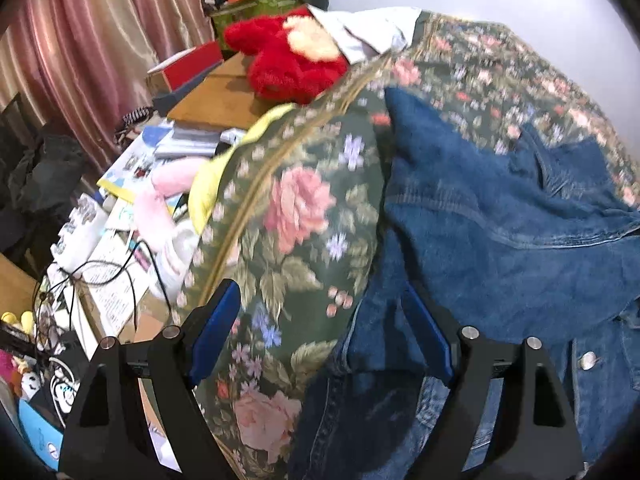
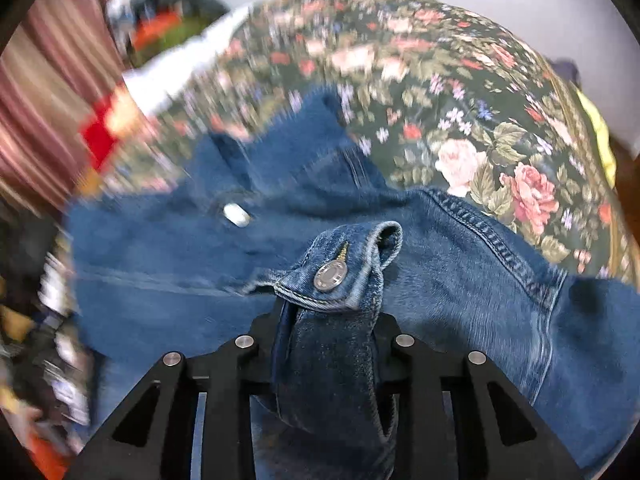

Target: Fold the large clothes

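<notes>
A: Where is the denim jacket (image 1: 500, 240)?

B: It lies spread and rumpled on the floral bedspread (image 1: 296, 208), dark green with pink roses. In the left wrist view it covers the right half of the picture, with a metal button (image 1: 588, 360) showing near the lower right.

A: And the left gripper (image 1: 324, 332)?

B: Its jaws stand wide apart above the bed. The blue pad of one finger hangs over the bedspread, the other over the jacket's edge. Nothing is pinched between them.

A: The right gripper (image 2: 328, 320)?

B: Clenched on the jacket's sleeve cuff (image 2: 340, 272). The cuff bunches up between the black fingers, and its snap button (image 2: 330, 276) faces the camera. The rest of the jacket stretches away behind it across the bedspread; that part is blurred.

A: Anything beside the bed?

B: A red plush toy (image 1: 288, 64) rests at the bedspread's far edge, next to a cluttered wooden table (image 1: 212, 100) with papers and boxes. Pink curtains (image 1: 80, 40) hang behind.
</notes>
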